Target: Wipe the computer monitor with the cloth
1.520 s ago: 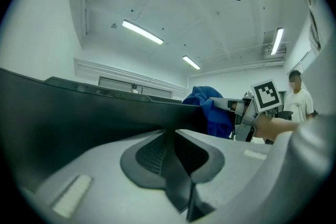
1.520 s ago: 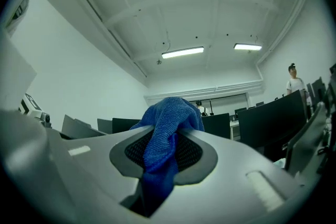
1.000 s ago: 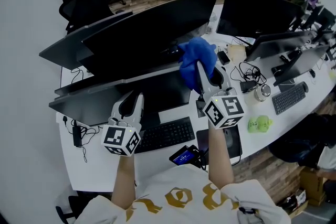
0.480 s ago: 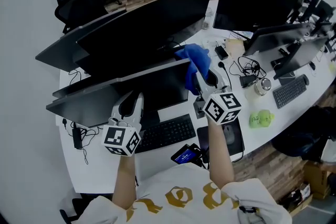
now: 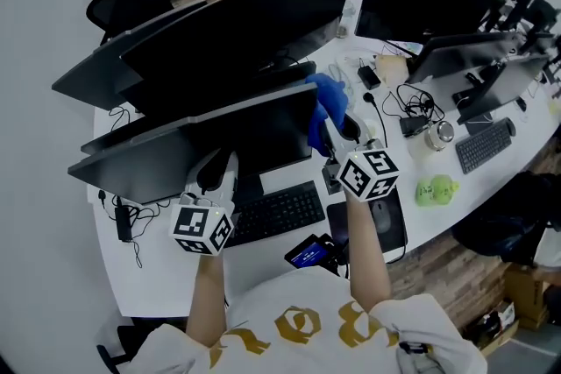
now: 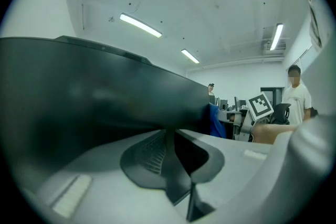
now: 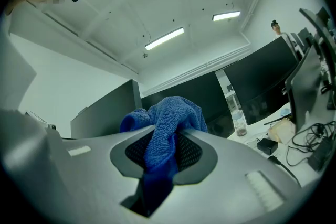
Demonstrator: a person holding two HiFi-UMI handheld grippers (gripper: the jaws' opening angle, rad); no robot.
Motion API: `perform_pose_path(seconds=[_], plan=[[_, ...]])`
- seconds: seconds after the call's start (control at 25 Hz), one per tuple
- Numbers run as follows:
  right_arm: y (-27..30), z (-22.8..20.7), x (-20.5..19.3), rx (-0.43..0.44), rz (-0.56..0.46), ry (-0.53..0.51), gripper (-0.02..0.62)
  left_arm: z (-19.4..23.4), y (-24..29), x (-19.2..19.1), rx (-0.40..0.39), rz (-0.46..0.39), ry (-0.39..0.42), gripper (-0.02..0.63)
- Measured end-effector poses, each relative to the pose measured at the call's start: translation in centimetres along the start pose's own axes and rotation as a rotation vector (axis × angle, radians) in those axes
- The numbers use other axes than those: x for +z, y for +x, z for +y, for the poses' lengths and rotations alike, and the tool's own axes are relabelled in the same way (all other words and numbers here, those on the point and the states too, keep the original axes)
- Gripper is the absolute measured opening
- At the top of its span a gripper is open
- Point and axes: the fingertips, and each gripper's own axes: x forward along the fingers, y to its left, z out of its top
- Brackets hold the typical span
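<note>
Right gripper view: my right gripper (image 7: 167,139) is clamped on the blue cloth (image 7: 170,113), which is bunched against the right edge of the near monitor (image 5: 263,140). My left gripper (image 6: 169,136), jaws together and empty, sits just below the monitor's lower edge.

The keyboard (image 5: 279,215) lies before the monitor (image 5: 175,155), cloth (image 5: 328,95) at its right edge.

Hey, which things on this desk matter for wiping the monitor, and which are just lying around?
For the job: blue cloth, right gripper clamping it, nearest monitor.
Lying about: black keyboard, phone, green object, tangled cables.
</note>
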Motion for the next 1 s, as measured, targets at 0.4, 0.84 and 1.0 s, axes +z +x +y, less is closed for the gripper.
perform_pose_path(seconds=[0.4, 0.84, 1.0], plan=[[-0.3, -1.2, -3.8, -0.009, 0.073, 0.007, 0.101, 0.2, -0.5, -2.8, 0.045, 0.070, 0.041, 0.054], [-0.9, -2.7, -8.0, -0.049, 0.134, 0.034, 0.100, -0.4, -2.6, -7.3, 0.098, 0.135, 0.015, 0.054], [-1.2, -3.2, -9.5, -0.068, 0.162, 0.051, 0.100, 0.0, -3.1, -8.3, 0.111, 0.136, -0.002, 0.054]])
